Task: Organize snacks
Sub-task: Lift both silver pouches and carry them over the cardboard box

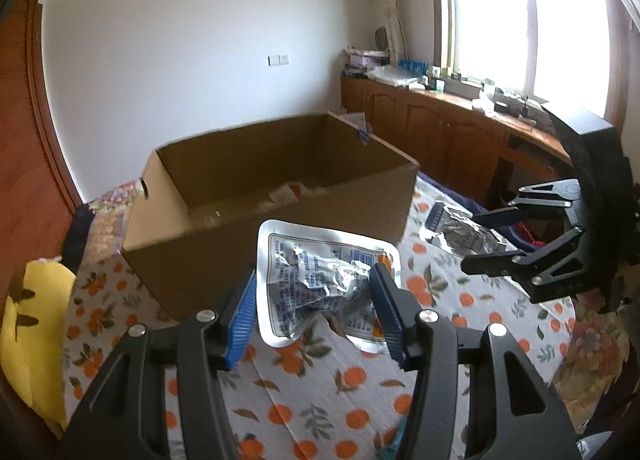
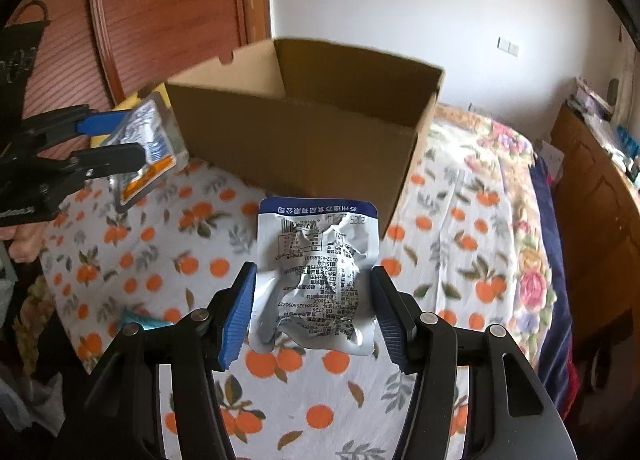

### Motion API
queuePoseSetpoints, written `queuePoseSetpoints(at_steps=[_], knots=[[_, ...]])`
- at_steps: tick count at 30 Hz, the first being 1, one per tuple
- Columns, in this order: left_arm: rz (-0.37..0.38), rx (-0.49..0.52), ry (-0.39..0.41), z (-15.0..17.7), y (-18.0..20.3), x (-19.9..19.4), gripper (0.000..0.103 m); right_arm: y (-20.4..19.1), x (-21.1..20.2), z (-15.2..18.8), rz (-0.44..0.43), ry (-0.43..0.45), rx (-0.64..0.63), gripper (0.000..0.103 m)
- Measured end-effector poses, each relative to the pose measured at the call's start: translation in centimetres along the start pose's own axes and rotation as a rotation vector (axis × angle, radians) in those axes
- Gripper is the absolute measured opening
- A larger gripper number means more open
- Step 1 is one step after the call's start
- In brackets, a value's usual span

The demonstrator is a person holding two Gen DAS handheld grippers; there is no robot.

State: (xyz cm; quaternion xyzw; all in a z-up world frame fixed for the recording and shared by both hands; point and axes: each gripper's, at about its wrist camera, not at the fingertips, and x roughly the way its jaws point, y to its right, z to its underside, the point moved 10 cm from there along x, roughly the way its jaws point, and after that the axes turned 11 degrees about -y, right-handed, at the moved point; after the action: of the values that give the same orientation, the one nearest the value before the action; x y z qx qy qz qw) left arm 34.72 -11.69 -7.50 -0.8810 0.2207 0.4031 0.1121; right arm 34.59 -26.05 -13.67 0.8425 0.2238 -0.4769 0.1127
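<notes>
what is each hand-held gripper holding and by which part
Each holds a crumpled foil snack pouch. The left hand-held gripper pinches the orange-trimmed pouch across its lower sides; the right hand-held gripper pinches the blue-topped pouch across its lower half.

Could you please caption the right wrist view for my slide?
Right gripper holds a silver snack pouch before the open cardboard box.

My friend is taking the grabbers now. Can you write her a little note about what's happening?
Left hand-held gripper: shut on a silver snack pouch with orange corner, lifted above the orange-print cloth.
Right hand-held gripper: shut on a silver pouch with blue band, also lifted.
Cardboard box: open, just ahead; something pale lies inside.
Done: both pouches picked up.
Left: put both in the box.
</notes>
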Motion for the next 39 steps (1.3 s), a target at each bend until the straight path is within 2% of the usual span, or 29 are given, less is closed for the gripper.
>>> queuePoseSetpoints(at_steps=[9,17,29,39], knots=[[-0.025,0.016,0.046,-3.8,-3.0,-0.5,0.054,-1.1,-3.1,-4.3,0.029,0.072,-0.057,0.058],[-0.036,0.035,0.069,-6.0,-5.3,0.1,0.054,-1.8,-3.8,-7.7,0.054,0.128,-0.074,0.058],[0.012,-0.053,0.038,-7.7,-10.1,4.9,0.054,-2.1,-1.2,-12.5,0.069,0.136,-0.080,0.058],[0.008,-0.056,0.008,-7.0,-11.0,8.2,0.055,-0.7,3.3,-15.8,0.064,0.115,-0.056,0.058]])
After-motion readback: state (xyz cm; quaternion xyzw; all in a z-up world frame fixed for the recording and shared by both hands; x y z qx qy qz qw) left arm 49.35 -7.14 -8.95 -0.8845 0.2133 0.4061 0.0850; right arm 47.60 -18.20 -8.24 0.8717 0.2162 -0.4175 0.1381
